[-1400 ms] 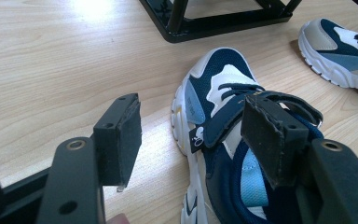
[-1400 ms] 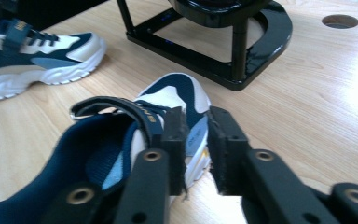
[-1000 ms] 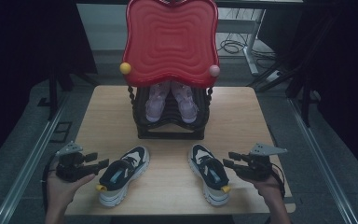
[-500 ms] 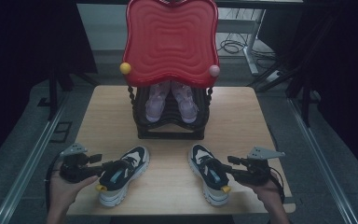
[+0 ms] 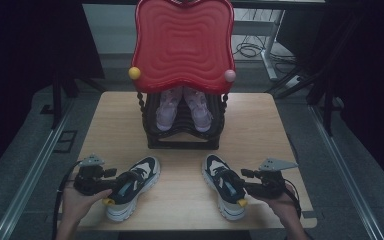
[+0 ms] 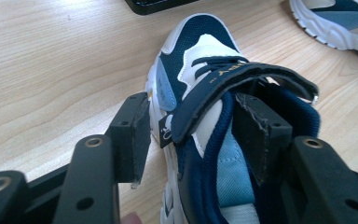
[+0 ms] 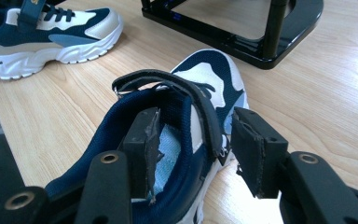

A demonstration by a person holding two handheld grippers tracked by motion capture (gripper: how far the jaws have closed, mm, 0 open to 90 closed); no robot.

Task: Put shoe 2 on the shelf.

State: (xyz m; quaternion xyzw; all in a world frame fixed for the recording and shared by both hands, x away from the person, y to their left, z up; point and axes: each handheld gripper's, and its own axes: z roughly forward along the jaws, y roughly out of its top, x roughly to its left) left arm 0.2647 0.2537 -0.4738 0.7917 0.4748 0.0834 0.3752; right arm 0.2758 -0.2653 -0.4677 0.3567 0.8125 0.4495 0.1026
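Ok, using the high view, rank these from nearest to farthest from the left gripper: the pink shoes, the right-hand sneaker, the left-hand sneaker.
From the left gripper:
1. Left-hand sneaker, between its jaws at the table's near left.
2. Right-hand sneaker, across the near edge, at the right gripper.
3. Pink shoes, at the back on the black rack under the red tray.

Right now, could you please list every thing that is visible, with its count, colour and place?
Navy and white strap sneakers: two, on the wooden table's near half, left sneaker, right sneaker.
Pale pink shoes: two, side by side on the black rack.
Black shoe rack: one, middle of the table.
Red wavy plastic panel: one, above the rack, with a yellow ball and a pink ball at its lower corners.
Light wooden table: one.
Left gripper: black, jaws astride the left sneaker's collar wall, just been closing.
Right gripper: black, jaws astride the right sneaker's collar wall.
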